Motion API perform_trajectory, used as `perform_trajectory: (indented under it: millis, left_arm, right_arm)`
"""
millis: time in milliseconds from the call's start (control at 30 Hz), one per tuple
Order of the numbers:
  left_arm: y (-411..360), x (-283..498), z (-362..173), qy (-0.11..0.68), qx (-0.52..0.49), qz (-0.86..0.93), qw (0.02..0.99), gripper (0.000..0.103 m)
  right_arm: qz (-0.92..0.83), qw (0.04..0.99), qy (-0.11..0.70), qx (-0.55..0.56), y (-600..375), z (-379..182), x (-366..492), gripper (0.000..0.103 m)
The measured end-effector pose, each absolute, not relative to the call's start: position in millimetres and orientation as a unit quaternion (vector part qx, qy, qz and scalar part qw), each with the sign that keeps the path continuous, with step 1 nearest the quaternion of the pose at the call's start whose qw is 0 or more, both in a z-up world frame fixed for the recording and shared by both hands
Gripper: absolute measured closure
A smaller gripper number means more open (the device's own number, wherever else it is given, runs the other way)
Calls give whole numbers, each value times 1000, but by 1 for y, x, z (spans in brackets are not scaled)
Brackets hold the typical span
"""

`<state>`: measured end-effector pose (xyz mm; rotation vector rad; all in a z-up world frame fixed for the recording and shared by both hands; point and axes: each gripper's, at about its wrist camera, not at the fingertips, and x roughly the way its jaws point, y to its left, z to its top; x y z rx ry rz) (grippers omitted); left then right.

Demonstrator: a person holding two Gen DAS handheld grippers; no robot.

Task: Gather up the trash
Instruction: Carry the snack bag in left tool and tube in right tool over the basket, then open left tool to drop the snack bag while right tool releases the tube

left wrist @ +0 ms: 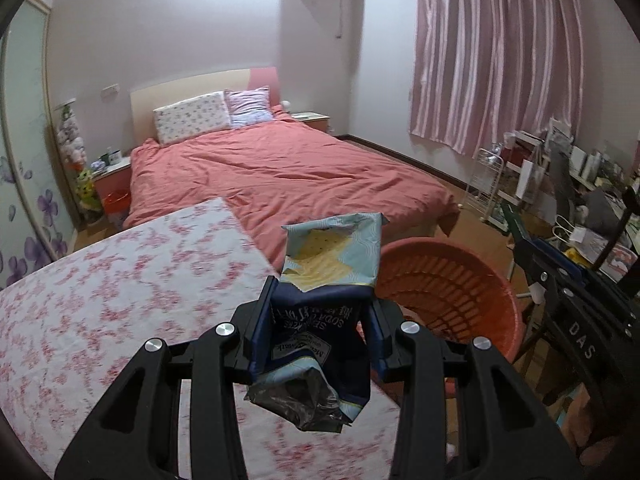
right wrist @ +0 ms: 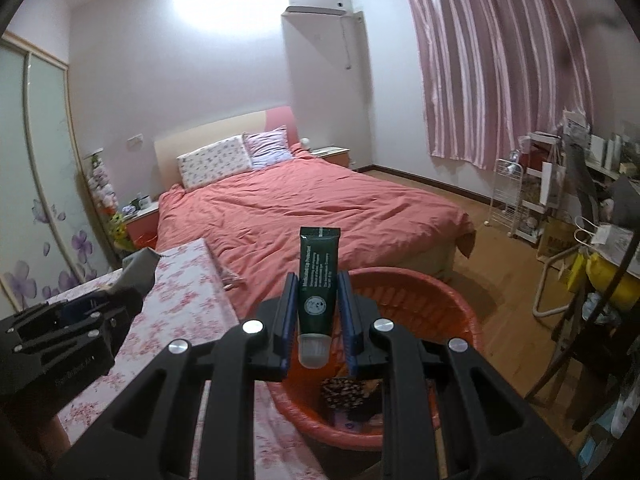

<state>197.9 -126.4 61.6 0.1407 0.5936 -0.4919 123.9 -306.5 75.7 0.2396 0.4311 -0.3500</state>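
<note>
Trash going into round orange plastic basket [right wrist: 460,304]: some already inside. Left fingers [left wrist: 276,320] pinching crumpled blue cracker wrapper [left wrist: 332,256], right fingers [right wrist: 290,308] pinching dark green tube [right wrist: 318,280]; both waiting for drop.

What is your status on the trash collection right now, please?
Left gripper shut on cracker wrapper. Right gripper shut on green tube. Red basket close ahead, nothing blocking.

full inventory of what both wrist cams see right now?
snack wrapper: 1, light blue and navy, clamped in left gripper
tube: 1, dark green, clear cap, clamped in right gripper above basket
basket: 1, orange-red, beside table, some trash inside
table: 1, pink floral cloth, left
bed: 1, coral cover, 2 pillows
curtain: 1, pink, right
left gripper: black, blue pads
right gripper: black, blue pads
</note>
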Motion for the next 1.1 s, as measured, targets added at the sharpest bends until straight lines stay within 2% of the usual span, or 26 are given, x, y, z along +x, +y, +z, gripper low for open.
perform_trajectory:
  millis: [867,1100]
  left_arm:
    - [-224,206,23,361,52,-335,869,63]
    - [-238,214,9,386,57,-333,858,59]
  right_arm:
    - [-164,937,224,211,-393,37,128,83]
    - [-153,932,230,234,-417,28,138,81]
